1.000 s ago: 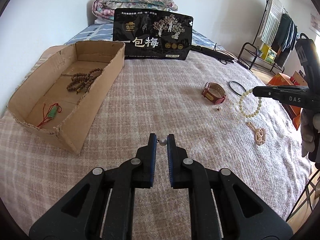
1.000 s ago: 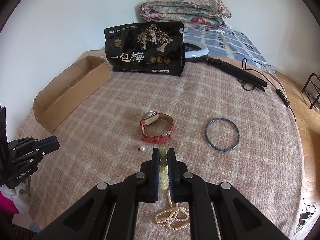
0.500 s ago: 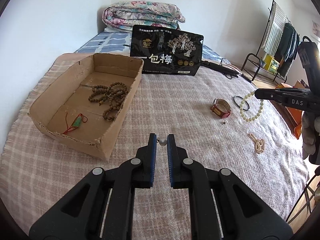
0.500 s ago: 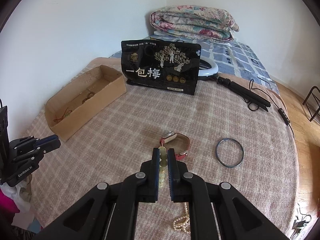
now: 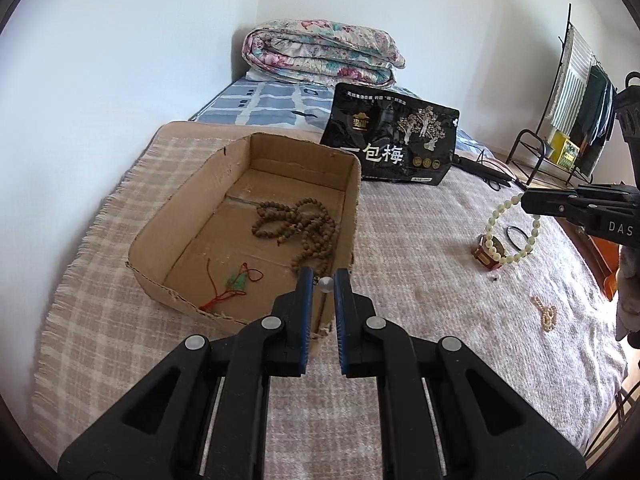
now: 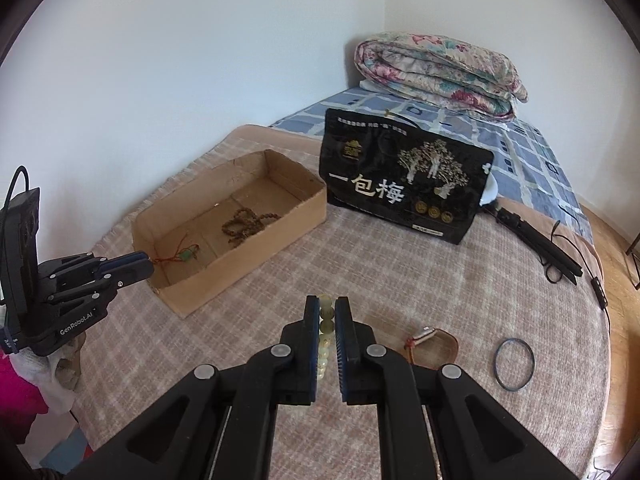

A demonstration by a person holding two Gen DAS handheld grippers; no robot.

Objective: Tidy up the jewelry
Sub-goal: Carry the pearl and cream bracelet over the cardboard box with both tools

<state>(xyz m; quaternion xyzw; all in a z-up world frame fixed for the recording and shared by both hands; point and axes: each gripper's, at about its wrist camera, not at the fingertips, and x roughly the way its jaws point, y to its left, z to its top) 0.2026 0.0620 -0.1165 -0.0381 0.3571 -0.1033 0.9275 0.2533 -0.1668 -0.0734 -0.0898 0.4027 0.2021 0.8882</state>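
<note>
My left gripper [image 5: 322, 280] is shut on a small white pearl [image 5: 325, 283], held just in front of the near wall of the cardboard box [image 5: 248, 148]. Inside the box lie brown wooden beads [image 5: 298, 222] and a green pendant on red cord [image 5: 237, 282]. My right gripper [image 6: 327, 307] is shut on a pale bead bracelet [image 6: 325, 322], which hangs in the air over the blanket in the left wrist view [image 5: 516, 230]. A red watch [image 6: 434, 346], a dark bangle [image 6: 514, 364], a pearl strand [image 5: 548, 314] and a tiny earring [image 5: 494, 278] lie on the blanket.
A black snack bag [image 5: 394, 144] stands behind the box. A folded quilt [image 5: 320, 54] lies by the wall corner. A black tripod with cable [image 6: 540, 244] rests at the right. A clothes rack [image 5: 568, 92] stands beyond the bed's edge.
Both grippers rose and moved left toward the box, each keeping its grip. The box now sits close in front of the left gripper; the watch and bangle fell behind to the right.
</note>
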